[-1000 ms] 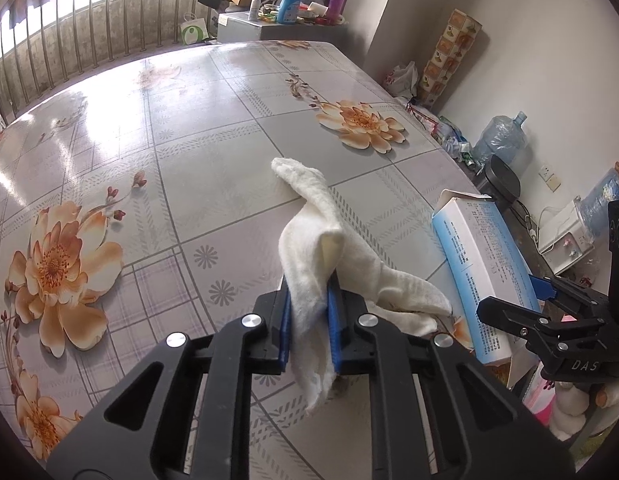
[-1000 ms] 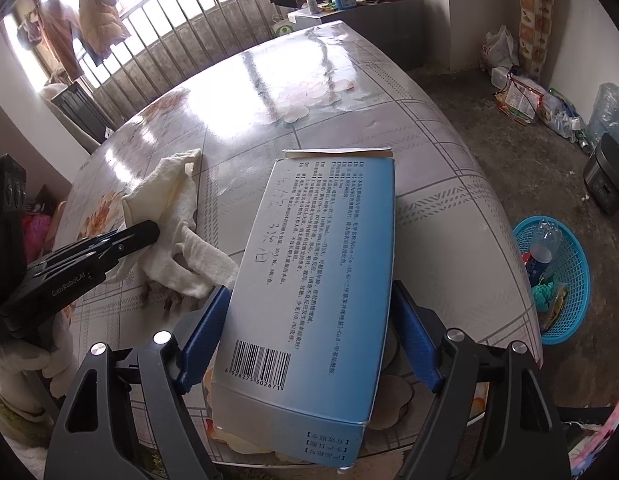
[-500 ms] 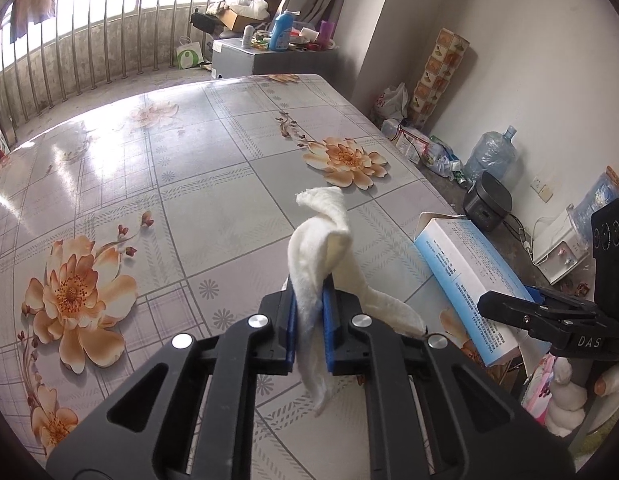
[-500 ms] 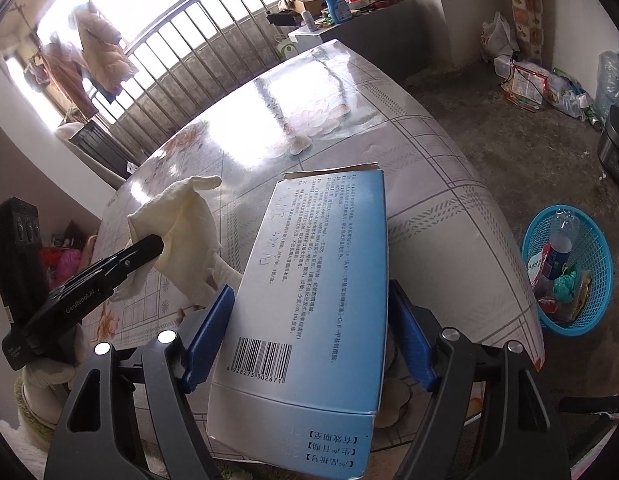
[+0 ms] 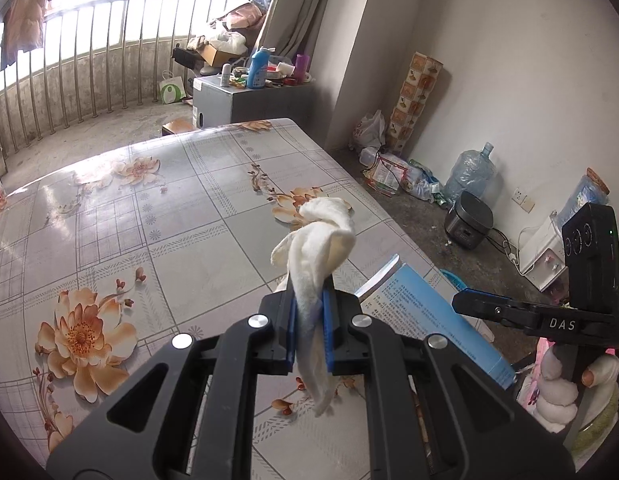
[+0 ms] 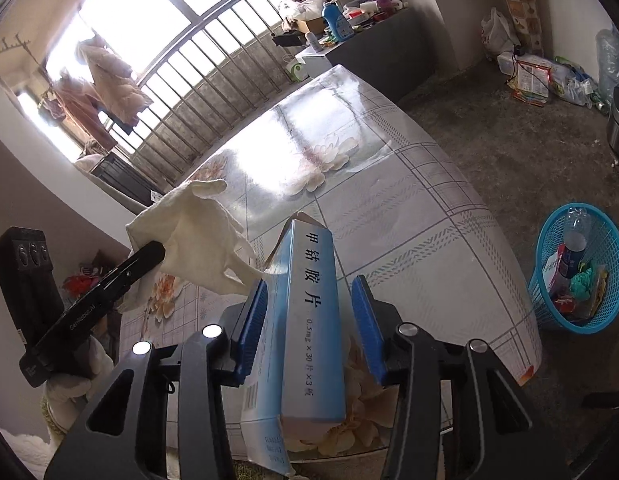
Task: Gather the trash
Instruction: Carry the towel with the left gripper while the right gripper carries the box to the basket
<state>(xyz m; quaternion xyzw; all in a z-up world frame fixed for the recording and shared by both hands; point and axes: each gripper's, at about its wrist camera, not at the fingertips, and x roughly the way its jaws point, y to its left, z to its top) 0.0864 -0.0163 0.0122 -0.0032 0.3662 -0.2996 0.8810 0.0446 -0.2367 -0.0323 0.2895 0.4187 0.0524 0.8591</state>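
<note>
The left gripper (image 5: pixel 310 330) is clamped on a crumpled white cloth (image 5: pixel 317 252), which hangs clear above the floral tabletop (image 5: pixel 181 216) near its right edge. Just beside it to the right, the right gripper (image 5: pixel 475 308) reaches in at a blue box (image 5: pixel 425 312) by that same edge.

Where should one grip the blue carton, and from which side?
Across its two broad faces, at the barcode end, coming from the table's near edge. The blue carton lies narrow side up, so those faces are flat and parallel. The right gripper, jaws just closing, straddles it.
</note>
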